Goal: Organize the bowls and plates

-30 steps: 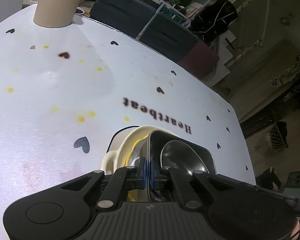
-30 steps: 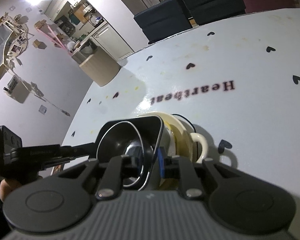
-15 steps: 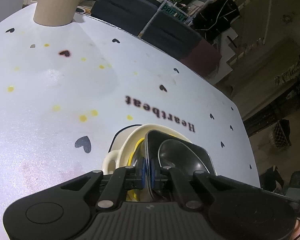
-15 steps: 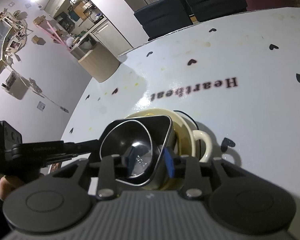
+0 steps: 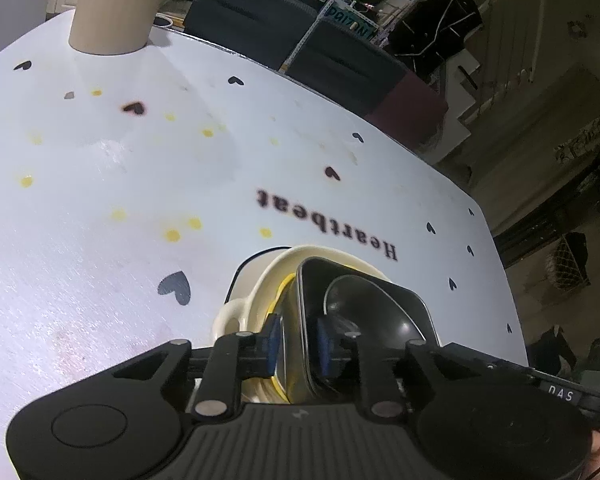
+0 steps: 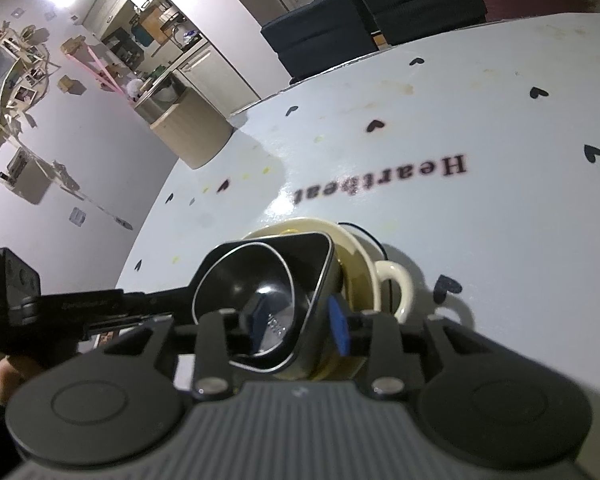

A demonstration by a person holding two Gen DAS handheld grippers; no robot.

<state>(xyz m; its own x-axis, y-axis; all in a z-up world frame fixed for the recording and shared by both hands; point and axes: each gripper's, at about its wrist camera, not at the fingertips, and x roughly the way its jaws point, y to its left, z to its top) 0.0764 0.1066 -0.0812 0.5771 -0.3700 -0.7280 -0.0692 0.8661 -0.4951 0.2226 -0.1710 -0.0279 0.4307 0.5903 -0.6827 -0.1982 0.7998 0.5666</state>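
Note:
A dark square metal bowl (image 5: 364, 312) sits inside a cream bowl with a loop handle (image 5: 260, 300), stacked on the white table. My left gripper (image 5: 298, 346) straddles the metal bowl's near rim with its blue pads apart, a gap on each side. In the right wrist view the same metal bowl (image 6: 268, 280) rests in the cream bowl (image 6: 356, 264). My right gripper (image 6: 298, 320) is open around the bowl's opposite rim, one pad inside and one outside. The left gripper's body shows at the left in the right wrist view (image 6: 60, 304).
The white table (image 5: 100, 200) carries black hearts, yellow spots and the word "Heartbeat". A beige cylindrical container (image 5: 116, 8) stands at the far edge. Dark chairs (image 5: 260, 28) stand beyond the table. The table edge drops off at the right.
Both grippers were shut on the metal bowl's rims and have opened. The metal bowl has come down into the cream bowl.

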